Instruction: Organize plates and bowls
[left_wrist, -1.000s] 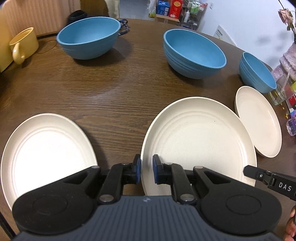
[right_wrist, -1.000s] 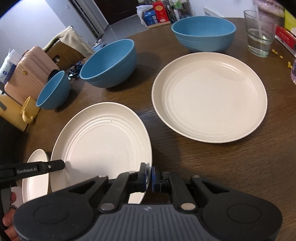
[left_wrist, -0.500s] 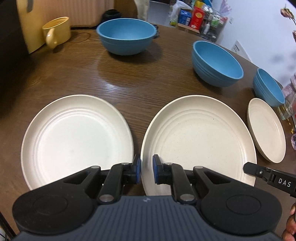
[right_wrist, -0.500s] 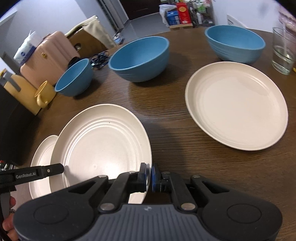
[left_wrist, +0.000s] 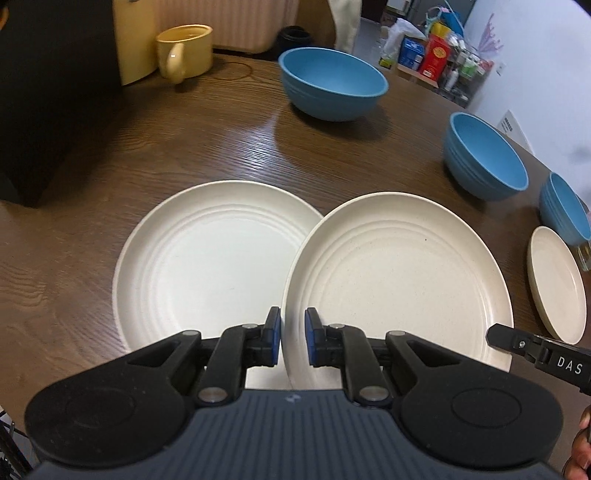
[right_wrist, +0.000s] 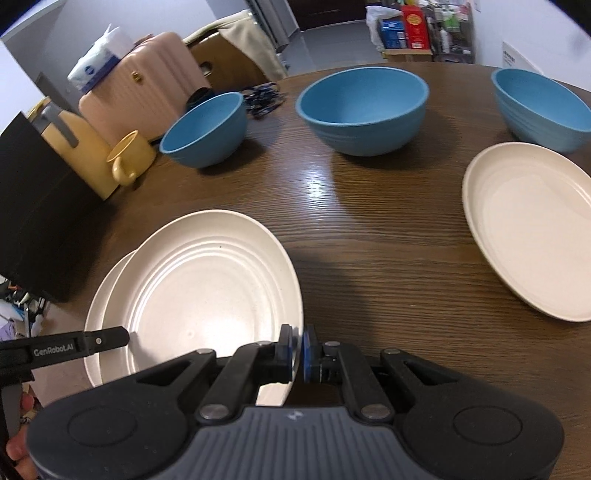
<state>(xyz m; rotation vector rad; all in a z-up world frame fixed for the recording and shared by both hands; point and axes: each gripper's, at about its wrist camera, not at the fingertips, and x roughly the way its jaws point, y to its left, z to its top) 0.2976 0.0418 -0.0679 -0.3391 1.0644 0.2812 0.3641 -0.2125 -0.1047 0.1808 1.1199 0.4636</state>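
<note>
A large cream plate (left_wrist: 399, 280) hangs tilted just above the brown table, held from both sides. My left gripper (left_wrist: 293, 339) is shut on its near left rim. My right gripper (right_wrist: 298, 350) is shut on the opposite rim of the same plate (right_wrist: 207, 291). A second cream plate (left_wrist: 218, 258) lies flat on the table, and the held plate's left edge overlaps it; in the right wrist view only its edge (right_wrist: 99, 306) shows. Three blue bowls (left_wrist: 332, 88) (left_wrist: 484, 155) (left_wrist: 565, 210) stand apart at the back.
A further cream plate (right_wrist: 528, 225) lies on the table to the right. A yellow mug (left_wrist: 184, 50) stands at the back left beside a black box (left_wrist: 55, 92). The table edge (right_wrist: 55, 325) runs close to the left plates. A pink suitcase (right_wrist: 140, 85) stands beyond the table.
Both grippers have carried the held plate to the left. The plate lying at the left has come closer, and the held plate's edge now overlaps it. Both grips are unchanged.
</note>
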